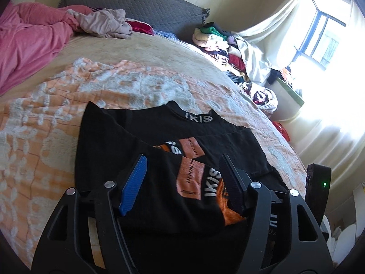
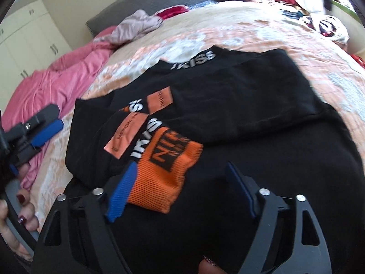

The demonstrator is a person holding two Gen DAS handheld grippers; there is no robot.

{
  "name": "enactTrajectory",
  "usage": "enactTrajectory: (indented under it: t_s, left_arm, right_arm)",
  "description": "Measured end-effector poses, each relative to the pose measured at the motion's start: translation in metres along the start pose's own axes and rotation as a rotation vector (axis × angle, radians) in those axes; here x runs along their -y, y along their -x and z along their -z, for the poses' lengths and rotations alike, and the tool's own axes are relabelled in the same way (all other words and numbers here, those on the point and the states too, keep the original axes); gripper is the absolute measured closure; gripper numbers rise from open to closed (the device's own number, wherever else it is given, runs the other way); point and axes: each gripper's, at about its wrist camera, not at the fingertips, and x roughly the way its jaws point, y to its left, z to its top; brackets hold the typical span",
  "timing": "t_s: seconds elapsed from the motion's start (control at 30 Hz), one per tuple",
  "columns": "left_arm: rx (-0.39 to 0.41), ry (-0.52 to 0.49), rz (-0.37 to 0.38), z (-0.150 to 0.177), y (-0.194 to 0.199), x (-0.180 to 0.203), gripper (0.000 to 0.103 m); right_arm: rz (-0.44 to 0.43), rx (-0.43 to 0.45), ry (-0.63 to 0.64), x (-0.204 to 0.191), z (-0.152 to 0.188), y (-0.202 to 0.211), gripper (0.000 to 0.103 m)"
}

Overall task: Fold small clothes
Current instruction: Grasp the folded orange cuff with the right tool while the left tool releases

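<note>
A black top (image 1: 146,132) with a white "IKISS" collar, orange patches and an orange ribbed cuff lies partly folded on the bed; it also shows in the right wrist view (image 2: 239,105). My left gripper (image 1: 182,162) is open and hovers just over its near edge, holding nothing. My right gripper (image 2: 180,171) is open over the orange cuff (image 2: 164,171), its blue finger (image 2: 123,191) beside the cuff. The left gripper also shows at the left edge of the right wrist view (image 2: 43,123), off the garment.
The bed has an orange-and-white patterned cover (image 1: 68,96). A pink blanket (image 1: 29,41) and a crumpled pale garment (image 1: 102,22) lie by the grey headboard (image 1: 141,2). A heap of mixed clothes (image 1: 219,45) sits at the far right edge, near a curtained window (image 1: 324,36).
</note>
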Motion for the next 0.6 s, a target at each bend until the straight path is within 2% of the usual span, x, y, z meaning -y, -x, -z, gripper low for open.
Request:
enactTrajectory:
  t_s: [0.03,0.1,0.17,0.43,0.6]
  left_arm:
    - [0.012,0.011,-0.013,-0.002,0.002,-0.006,0.043]
    - [0.029,0.025,-0.041,-0.007,0.005,-0.014,0.043]
    - [0.04,0.048,-0.057,-0.01,0.009,-0.023,0.043]
    - [0.078,0.152,-0.093,-0.017,0.021,-0.056,0.043]
    - [0.103,0.182,-0.115,-0.019,0.03,-0.067,0.043]
  right_arm:
    - [0.009,-0.008,0.001,-0.004,0.0,-0.006,0.043]
    - [0.003,0.003,0.014,-0.012,0.0,-0.01,0.08]
    - [-0.004,0.038,0.061,-0.024,-0.003,-0.004,0.094]
    - [-0.038,0.177,0.232,-0.054,-0.045,0.042,0.095]
    - [-0.011,0.262,0.308,-0.057,-0.073,0.074,0.095]
